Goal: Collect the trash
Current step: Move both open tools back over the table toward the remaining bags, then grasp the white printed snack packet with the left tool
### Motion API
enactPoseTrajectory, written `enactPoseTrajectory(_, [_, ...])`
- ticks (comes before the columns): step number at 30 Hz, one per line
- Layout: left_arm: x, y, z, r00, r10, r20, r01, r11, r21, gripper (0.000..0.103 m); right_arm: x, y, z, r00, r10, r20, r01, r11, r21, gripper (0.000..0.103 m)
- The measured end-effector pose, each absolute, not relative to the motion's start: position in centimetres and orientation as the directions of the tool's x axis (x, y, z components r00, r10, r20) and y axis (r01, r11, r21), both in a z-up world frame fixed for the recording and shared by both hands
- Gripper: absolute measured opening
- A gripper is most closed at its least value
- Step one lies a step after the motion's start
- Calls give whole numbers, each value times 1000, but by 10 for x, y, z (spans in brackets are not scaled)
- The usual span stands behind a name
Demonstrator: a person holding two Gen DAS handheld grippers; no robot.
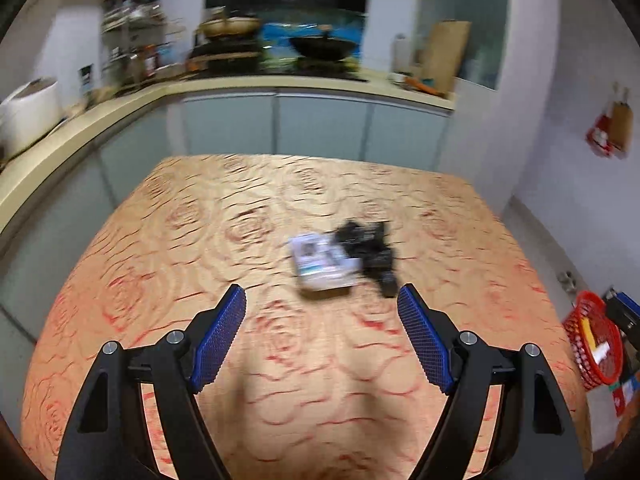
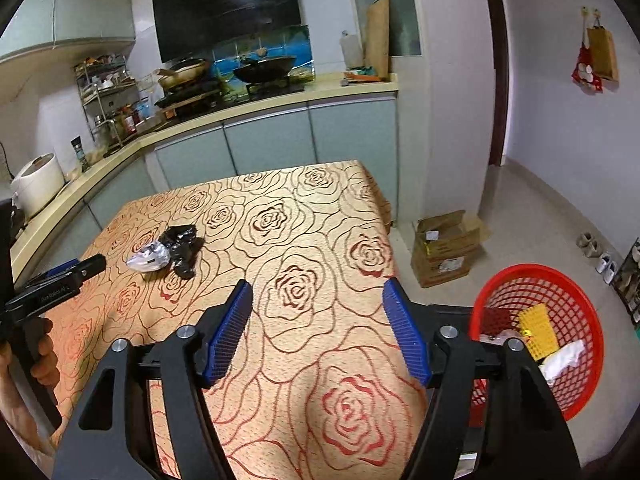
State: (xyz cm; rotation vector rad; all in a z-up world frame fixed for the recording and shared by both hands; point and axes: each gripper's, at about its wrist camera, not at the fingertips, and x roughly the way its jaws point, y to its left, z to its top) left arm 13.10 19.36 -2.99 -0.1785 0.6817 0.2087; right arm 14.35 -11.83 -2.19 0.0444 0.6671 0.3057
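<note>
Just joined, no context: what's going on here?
A person holds a gripper in each hand over a table with a rose-patterned cloth, collecting trash. Both the left gripper and the right gripper are open and empty. A crumpled black plastic bag and a pale wrapper lie touching on the table. A red basket beside the table already holds scraps.

Both wrist views obliquely down over one shared table (image 1: 240,220)
</note>
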Motion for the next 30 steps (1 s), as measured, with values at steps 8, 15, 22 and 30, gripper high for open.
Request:
enactPoseTrajectory(8, [142, 213, -46, 728, 107, -678, -256, 959, -124, 76, 152, -100, -23, 729, 307, -611, -290, 948, 130, 67])
enactPoseTrajectory(15, [178, 202, -58, 710, 81, -699, -223, 968, -115, 76, 160, -100, -28, 723, 292, -626, -276, 953, 126, 67])
enactPoseTrajectory(22, [213, 200, -71, 685, 41, -727, -212, 967, -144, 75, 169, -101, -34, 719, 276, -637, -264, 957, 117, 67])
enactPoseTrajectory(30, [230, 208, -86, 655, 20, -756, -225, 960, -169, 53, 179, -87, -39, 707, 285, -648, -283, 953, 110, 67])
